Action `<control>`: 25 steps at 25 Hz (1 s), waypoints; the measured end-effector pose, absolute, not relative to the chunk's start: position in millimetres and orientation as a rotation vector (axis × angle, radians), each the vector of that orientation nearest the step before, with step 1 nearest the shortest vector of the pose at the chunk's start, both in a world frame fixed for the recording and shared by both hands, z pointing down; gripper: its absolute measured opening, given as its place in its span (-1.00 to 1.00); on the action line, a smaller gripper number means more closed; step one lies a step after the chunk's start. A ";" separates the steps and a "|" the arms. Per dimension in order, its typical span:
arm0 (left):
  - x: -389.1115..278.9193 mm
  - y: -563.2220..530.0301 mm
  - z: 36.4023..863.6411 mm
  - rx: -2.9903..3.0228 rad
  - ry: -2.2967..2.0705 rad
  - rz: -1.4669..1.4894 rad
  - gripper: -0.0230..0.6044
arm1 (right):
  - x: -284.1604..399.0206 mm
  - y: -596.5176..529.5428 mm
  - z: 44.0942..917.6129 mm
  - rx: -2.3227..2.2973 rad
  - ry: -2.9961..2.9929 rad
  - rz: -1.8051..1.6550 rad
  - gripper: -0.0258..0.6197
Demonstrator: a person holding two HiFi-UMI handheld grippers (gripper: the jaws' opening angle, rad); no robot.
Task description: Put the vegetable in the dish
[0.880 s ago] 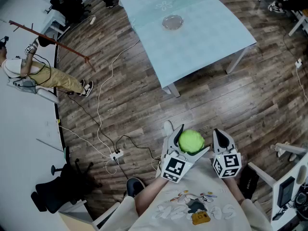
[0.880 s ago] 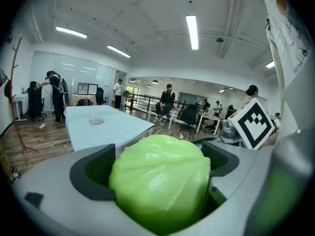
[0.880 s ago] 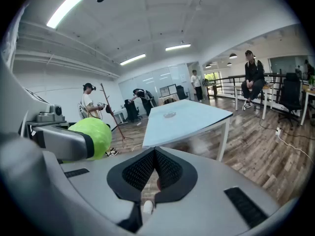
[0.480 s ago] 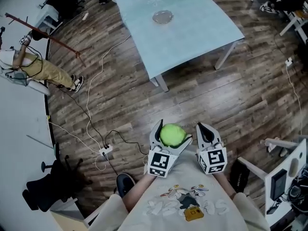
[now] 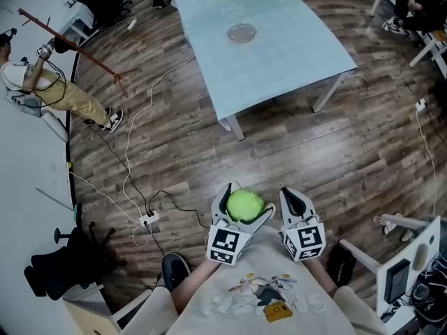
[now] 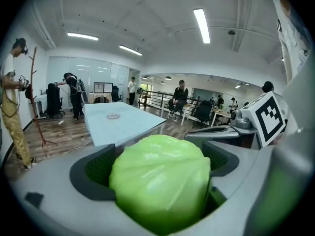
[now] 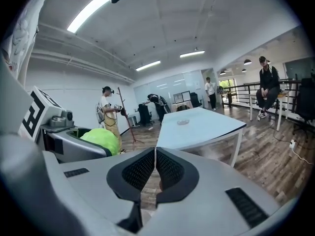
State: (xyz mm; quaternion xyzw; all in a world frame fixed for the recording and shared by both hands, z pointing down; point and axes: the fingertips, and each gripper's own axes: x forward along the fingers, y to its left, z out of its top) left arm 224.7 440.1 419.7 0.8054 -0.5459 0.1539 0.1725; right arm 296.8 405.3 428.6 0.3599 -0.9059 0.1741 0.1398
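Green cabbage (image 5: 245,205): clamped between the wide-spread jaws of the left gripper (image 5: 246,201)
Right gripper (image 5: 294,201): jaws together, empty, just beside the left
Dish (image 5: 242,33): on the table (image 5: 293,61), well apart from the cabbage

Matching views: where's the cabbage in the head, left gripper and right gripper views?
Head view: cabbage at bottom centre, held in the left claw.
Left gripper view: cabbage fills the lower centre, between the jaws.
Right gripper view: cabbage at left, mid-height, in the left claw.
Shared landmark: the light blue table with the dish, visible in all three.
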 end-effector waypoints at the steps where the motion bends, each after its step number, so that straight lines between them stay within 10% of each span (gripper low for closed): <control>1: 222.6 439.3 420.9 2.281 -1.545 0.444 0.83 | 296.9 403.0 430.7 1.046 -2.608 0.513 -0.86; 25: 34.4 268.7 397.0 2.455 -1.401 0.303 0.83 | 106.7 240.0 404.8 1.148 -2.516 0.445 -0.86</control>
